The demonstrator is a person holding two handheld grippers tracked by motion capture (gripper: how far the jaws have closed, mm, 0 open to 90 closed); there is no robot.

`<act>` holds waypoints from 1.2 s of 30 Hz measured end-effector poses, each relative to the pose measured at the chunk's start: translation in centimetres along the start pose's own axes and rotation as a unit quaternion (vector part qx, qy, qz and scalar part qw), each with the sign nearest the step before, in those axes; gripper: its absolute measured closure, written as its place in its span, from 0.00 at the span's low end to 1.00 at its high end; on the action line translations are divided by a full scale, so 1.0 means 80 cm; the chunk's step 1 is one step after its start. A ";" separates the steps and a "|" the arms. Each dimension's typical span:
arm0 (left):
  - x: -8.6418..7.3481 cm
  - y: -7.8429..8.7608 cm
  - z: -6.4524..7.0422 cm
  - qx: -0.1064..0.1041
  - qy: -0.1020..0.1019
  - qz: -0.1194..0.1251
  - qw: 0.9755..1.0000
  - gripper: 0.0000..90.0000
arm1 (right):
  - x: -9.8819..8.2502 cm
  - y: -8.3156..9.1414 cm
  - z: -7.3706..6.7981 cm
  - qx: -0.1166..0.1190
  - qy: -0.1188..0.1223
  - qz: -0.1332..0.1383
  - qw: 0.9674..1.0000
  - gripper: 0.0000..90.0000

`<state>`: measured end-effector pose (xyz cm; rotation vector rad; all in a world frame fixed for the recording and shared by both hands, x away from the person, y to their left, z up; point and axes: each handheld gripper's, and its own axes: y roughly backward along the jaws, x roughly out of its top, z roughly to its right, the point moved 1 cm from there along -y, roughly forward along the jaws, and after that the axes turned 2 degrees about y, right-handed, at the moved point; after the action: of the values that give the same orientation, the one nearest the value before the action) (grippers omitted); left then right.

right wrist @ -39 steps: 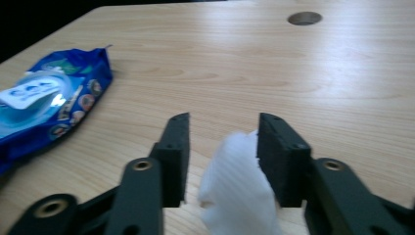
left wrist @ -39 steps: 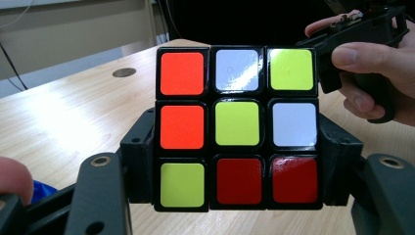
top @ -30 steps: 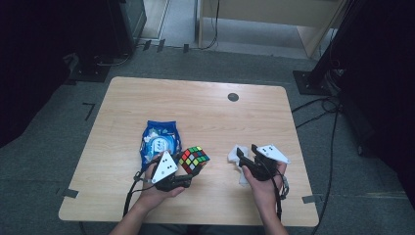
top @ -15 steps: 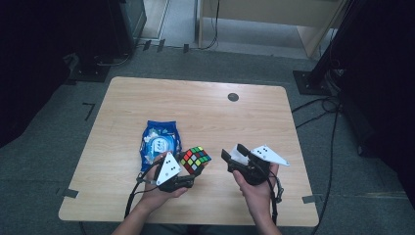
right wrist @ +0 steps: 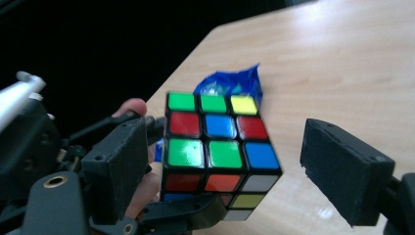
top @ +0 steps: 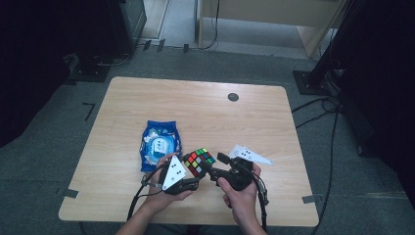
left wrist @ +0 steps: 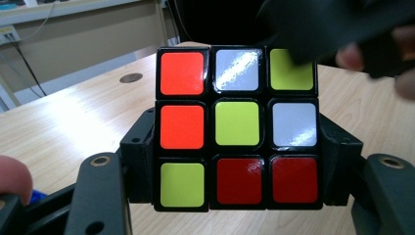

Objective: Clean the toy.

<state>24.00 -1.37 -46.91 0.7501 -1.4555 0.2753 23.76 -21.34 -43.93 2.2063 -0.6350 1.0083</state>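
Note:
A Rubik's cube (top: 198, 161) is held above the table's near edge. My left gripper (top: 188, 177) is shut on it: in the left gripper view its pads press both sides of the cube (left wrist: 237, 132), which shows orange, white, yellow-green and red stickers. My right gripper (top: 214, 164) comes in from the right. Its jaws have just been opening, and the cube (right wrist: 218, 147) sits between them. The right pad (right wrist: 342, 171) stands clear of the cube, and the left pad (right wrist: 117, 166) is close beside it without pressing. The right gripper's fingers cover the cube's top right corner in the left gripper view.
A blue packet (top: 159, 144) lies flat on the wooden table (top: 147, 98), just left of and behind the cube. A round black grommet (top: 233, 97) sits at the table's far right. Cables trail on the grey floor around the table.
My right gripper has moved left from the table's right side to the cube and its jaws have spread around it. The left gripper has kept still with the cube.

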 end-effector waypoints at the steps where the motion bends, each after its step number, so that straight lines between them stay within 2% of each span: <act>1: 0.000 -0.001 0.002 -0.001 -0.001 0.001 1.000 0.38 | -0.003 -0.003 0.002 0.002 -0.006 -0.004 1.000 0.21; 3: 0.001 -0.001 0.006 -0.001 -0.005 0.002 1.000 0.38 | -0.007 -0.008 0.003 0.003 -0.020 -0.011 1.000 0.23; 7: 0.000 -0.002 0.010 -0.003 -0.008 0.002 1.000 0.38 | -0.013 -0.011 0.005 0.023 -0.042 -0.017 0.999 0.34; 12: -0.002 -0.004 0.006 -0.016 0.002 0.000 1.000 0.38 | -0.013 -0.010 0.008 0.032 -0.045 -0.021 0.998 0.38; 16: -0.004 -0.006 0.007 -0.019 -0.009 -0.004 1.000 0.37 | -0.011 -0.009 0.010 0.026 -0.039 -0.031 0.998 0.38; 18: -0.005 -0.005 0.006 -0.024 -0.017 -0.008 1.000 0.36 | -0.009 -0.007 0.013 0.019 -0.036 -0.028 0.999 0.38; 22: -0.008 -0.003 0.000 -0.036 -0.022 -0.016 0.999 0.31 | 0.003 0.006 0.026 0.009 -0.047 -0.013 0.999 0.38; 23: -0.009 -0.004 -0.001 -0.027 -0.031 -0.021 0.999 0.31 | 0.006 0.009 0.029 0.008 -0.045 -0.010 0.999 0.38; 24: -0.010 -0.004 -0.002 -0.011 -0.042 -0.027 0.999 0.35 | 0.009 0.013 0.031 0.006 -0.046 -0.008 0.999 0.38; 27: -0.012 -0.003 -0.010 -0.006 -0.038 -0.032 0.999 0.36 | 0.017 0.023 0.037 0.003 -0.050 0.000 0.999 0.38; 29: -0.012 -0.002 -0.015 0.002 -0.033 -0.031 0.999 0.37 | 0.019 0.024 0.040 0.008 -0.050 -0.006 0.999 0.38; 34: -0.011 -0.002 -0.010 -0.005 -0.049 -0.031 0.998 0.37 | 0.014 0.014 0.031 0.030 -0.037 -0.038 0.998 0.38; 36: -0.011 -0.002 -0.008 -0.008 -0.055 -0.035 0.998 0.36 | 0.012 0.009 0.027 0.030 -0.027 -0.050 0.998 0.38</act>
<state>24.50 -0.86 -47.77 0.8111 -1.5299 0.1712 24.90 -23.50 -44.03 2.2998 -0.5178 0.9301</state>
